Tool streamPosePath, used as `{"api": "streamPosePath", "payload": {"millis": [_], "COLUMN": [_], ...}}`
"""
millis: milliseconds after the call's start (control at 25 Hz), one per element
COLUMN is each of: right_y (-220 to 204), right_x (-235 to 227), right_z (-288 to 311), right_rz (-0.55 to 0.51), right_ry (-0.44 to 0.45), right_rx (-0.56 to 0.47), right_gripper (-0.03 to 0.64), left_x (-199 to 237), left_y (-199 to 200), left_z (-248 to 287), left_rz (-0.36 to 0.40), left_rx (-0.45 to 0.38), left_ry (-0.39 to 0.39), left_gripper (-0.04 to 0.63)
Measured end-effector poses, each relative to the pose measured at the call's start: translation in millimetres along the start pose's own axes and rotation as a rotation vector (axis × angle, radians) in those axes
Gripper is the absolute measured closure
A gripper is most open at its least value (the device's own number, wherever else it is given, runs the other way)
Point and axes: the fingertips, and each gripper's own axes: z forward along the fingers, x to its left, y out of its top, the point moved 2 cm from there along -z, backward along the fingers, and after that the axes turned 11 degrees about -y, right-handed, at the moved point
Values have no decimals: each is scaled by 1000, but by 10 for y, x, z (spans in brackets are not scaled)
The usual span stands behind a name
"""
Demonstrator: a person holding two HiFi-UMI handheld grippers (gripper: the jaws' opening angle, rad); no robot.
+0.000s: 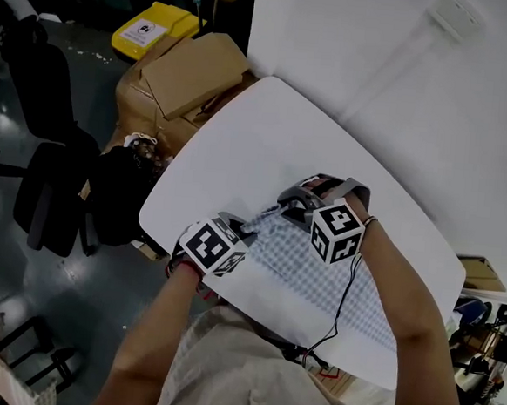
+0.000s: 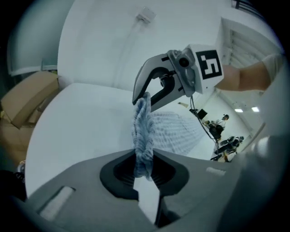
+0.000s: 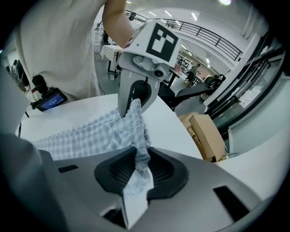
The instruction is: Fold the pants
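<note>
Blue-and-white checked pants [image 1: 317,277] lie on the near part of a white table [image 1: 241,144]. My left gripper [image 1: 249,234] is at the cloth's left corner and my right gripper [image 1: 294,200] is close beside it, at the far edge. In the left gripper view the left gripper [image 2: 144,168] is shut on a gathered band of the pants [image 2: 168,131], which stretches up to the right gripper's fingers [image 2: 145,88]. In the right gripper view the right gripper [image 3: 138,168] is shut on a bunched edge of the pants [image 3: 81,136], facing the left gripper's fingers [image 3: 131,97].
Cardboard boxes [image 1: 189,74] stand against the table's far-left edge, with a yellow bin [image 1: 154,28] behind them. A black office chair [image 1: 50,173] is on the floor to the left. A white wall [image 1: 404,69] runs along the table's far right side.
</note>
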Motion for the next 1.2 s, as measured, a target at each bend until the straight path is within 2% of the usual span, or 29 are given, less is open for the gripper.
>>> {"api": "streamPosePath", "payload": {"millis": [80,160,320,560,880,1200], "right_y": [-24,-46,-119,-397,-825,-1319], "right_x": [-16,-29,7,320,1119,2027], "right_z": [-80,-194,-532,-1215,-2180,-2796], "right_rz": [15,42,102,137,139,163], "right_ry": [0,-1,-25,-105,-140,-129], "right_rx": [3,1,-6,4,40,96], "right_gripper": [533,532,532,532,532,531], "left_x": [-129,-303,-677,-1316,-2346,-3177], "left_y": [82,187,450,783,1058,1130], "left_z": [5,11,73,378,1071,1967], "left_rz": [0,3,54,114,185,217], "left_rx": [5,-2,-8,14,61,114], "left_ry": [59,74,70,13,-63,-130], "left_gripper": [541,541,541,541,541,541]}}
